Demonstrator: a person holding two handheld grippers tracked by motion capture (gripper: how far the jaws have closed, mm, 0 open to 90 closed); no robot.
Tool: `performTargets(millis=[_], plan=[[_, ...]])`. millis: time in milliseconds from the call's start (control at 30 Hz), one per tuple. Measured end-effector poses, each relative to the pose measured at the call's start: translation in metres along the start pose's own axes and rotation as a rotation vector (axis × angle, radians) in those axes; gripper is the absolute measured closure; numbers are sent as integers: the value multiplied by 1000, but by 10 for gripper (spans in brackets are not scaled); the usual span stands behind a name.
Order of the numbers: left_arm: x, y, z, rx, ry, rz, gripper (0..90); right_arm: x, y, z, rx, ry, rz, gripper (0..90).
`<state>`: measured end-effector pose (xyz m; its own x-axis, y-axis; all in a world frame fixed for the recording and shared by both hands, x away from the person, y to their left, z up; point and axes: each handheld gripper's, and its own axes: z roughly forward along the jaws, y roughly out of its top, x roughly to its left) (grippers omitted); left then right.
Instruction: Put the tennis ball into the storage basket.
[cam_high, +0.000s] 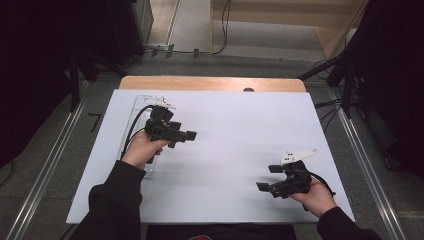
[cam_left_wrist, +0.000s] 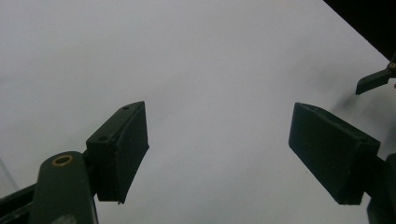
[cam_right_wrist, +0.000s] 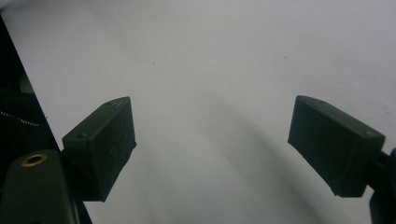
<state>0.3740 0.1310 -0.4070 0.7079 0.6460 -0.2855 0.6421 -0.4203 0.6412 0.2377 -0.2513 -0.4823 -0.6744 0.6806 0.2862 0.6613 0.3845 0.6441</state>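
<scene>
Right hand-held gripper (cam_high: 267, 177) jaws apart, empty; left hand-held gripper (cam_high: 185, 139) same, over white tabletop (cam_high: 230, 130)

A clear plastic tray (cam_high: 142, 102) lies flat near the far left corner of the white table (cam_high: 230, 150); it is long and narrow, running lengthwise from far to near; its middle sits under the left gripper (cam_high: 186, 137); whether it holds anything cannot be told.

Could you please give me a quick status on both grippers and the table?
Left gripper open, empty. Right gripper open, empty. Clear tray under left hand. White table bare between them.
</scene>
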Motion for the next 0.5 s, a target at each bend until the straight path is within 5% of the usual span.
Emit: performTargets(millis=[500], plan=[[-15, -10, 8, 32, -23, 12, 207, -1, -1, 0, 3, -7, 8, 128]])
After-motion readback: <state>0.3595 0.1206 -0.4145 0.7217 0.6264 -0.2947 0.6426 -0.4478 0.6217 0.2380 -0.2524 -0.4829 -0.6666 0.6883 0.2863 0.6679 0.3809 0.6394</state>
